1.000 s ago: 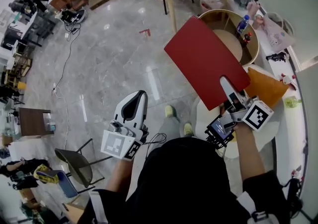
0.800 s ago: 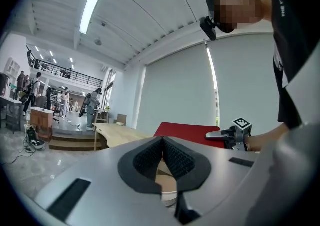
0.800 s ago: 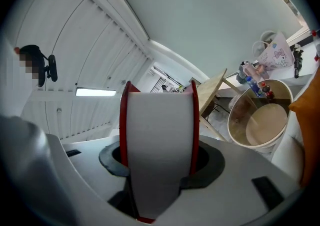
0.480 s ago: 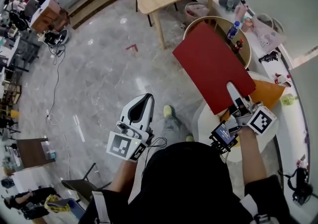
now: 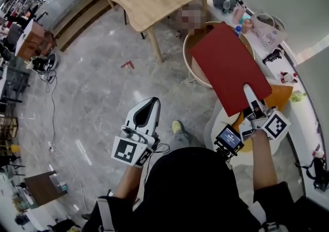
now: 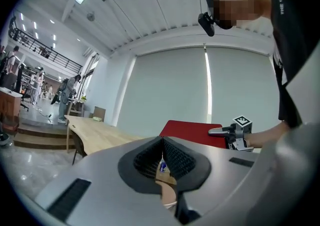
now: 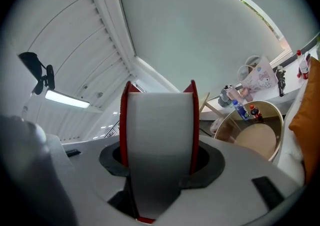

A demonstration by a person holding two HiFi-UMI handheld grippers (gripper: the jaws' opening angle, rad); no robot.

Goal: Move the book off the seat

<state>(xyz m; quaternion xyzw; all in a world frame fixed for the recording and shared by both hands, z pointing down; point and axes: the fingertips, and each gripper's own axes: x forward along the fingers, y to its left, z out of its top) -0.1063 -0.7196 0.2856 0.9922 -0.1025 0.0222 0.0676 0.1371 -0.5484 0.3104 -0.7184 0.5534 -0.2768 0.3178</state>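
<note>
1 red book (image 5: 229, 66) is the load. The right gripper (image 5: 251, 101) pinches it by its near edge, jaws partway apart and pressed on both covers. It is held flat in the air, reaching over the round wooden table (image 5: 189, 53), clear of the white seat (image 5: 218, 125) and its 1 orange cushion (image 5: 280, 97). Carried flat, it should set down easily. The left gripper (image 5: 145, 112), jaws together on nothing, hangs spare. 2 bottles (image 7: 241, 110) share that table.
</note>
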